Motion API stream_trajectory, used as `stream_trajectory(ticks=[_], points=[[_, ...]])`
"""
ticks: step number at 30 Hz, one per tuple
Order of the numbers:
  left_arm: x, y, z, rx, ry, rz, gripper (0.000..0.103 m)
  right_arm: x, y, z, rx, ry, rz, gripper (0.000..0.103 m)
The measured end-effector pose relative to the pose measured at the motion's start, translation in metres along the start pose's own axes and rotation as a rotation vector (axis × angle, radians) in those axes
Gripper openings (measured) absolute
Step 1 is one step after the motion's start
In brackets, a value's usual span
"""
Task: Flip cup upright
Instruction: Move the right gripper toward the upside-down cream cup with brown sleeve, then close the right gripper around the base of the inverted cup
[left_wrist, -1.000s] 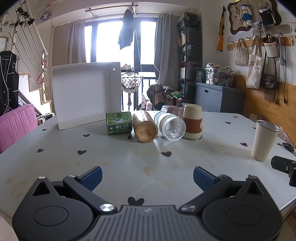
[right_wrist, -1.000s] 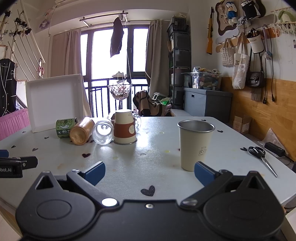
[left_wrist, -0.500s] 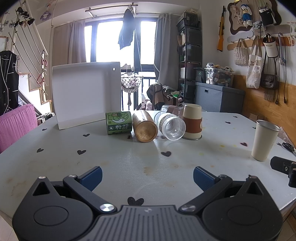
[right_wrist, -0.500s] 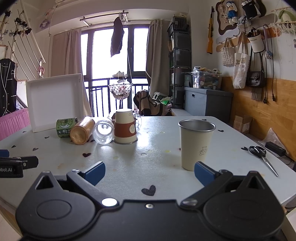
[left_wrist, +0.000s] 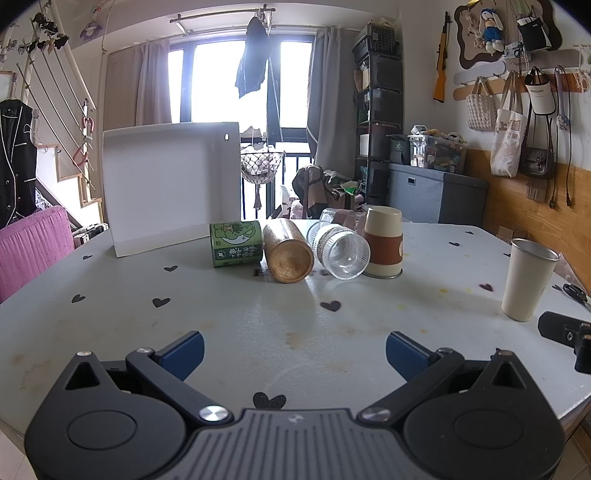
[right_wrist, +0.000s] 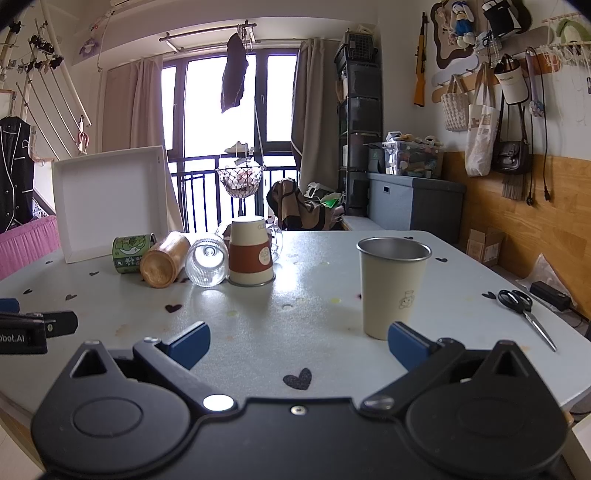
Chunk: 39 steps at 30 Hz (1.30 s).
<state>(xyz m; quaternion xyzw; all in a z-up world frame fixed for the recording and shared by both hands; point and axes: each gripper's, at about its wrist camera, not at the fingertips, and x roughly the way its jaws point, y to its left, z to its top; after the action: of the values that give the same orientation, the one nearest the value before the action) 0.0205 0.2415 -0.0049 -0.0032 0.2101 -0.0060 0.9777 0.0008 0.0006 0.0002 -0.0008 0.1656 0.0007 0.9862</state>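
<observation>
Five cups on my white heart-dotted table (right_wrist: 325, 295), both grippers spread apart.
I count one upright cream steel tumbler (right_wrist: 392, 286), one inverted brown-banded paper cup (right_wrist: 251, 253), three lying: ribbed clear glass (right_wrist: 207, 264), cork-brown cylinder (right_wrist: 162, 264), green printed can (right_wrist: 131, 253); left gripper (left_wrist: 294, 350), right gripper (right_wrist: 298, 341) empty.

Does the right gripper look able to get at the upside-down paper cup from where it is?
Probably yes. The right gripper is open, with bare table ahead; the paper cup touches the clear glass only on its left.

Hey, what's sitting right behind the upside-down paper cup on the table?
Behind the upside-down paper cup, a clear glass vessel with a handle peeks out on both sides. The cup hides most of it, so its contents cannot be seen.
</observation>
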Motion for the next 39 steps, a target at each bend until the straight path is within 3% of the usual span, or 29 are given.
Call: stream_trajectory(ticks=[9,15,20,29,39], points=[[0.010,0.000,-0.001,-0.011,0.015,0.010,0.103,0.030,0.006,0.011,-0.027,0.024,0.038,0.103],[0.026,0.014,0.000,-0.027,0.026,0.014,0.103,0.062,0.014,0.041,-0.039,0.026,0.088,0.103],[0.033,0.020,-0.001,-0.033,0.033,0.004,0.103,0.110,0.017,0.069,0.007,0.066,0.134,0.096],[0.046,0.028,-0.002,-0.037,0.043,-0.015,0.103,0.211,0.030,0.118,0.093,0.163,0.134,0.089],[0.057,0.044,-0.003,-0.057,0.065,0.003,0.103,0.299,0.053,0.139,0.133,0.303,0.109,0.084]])
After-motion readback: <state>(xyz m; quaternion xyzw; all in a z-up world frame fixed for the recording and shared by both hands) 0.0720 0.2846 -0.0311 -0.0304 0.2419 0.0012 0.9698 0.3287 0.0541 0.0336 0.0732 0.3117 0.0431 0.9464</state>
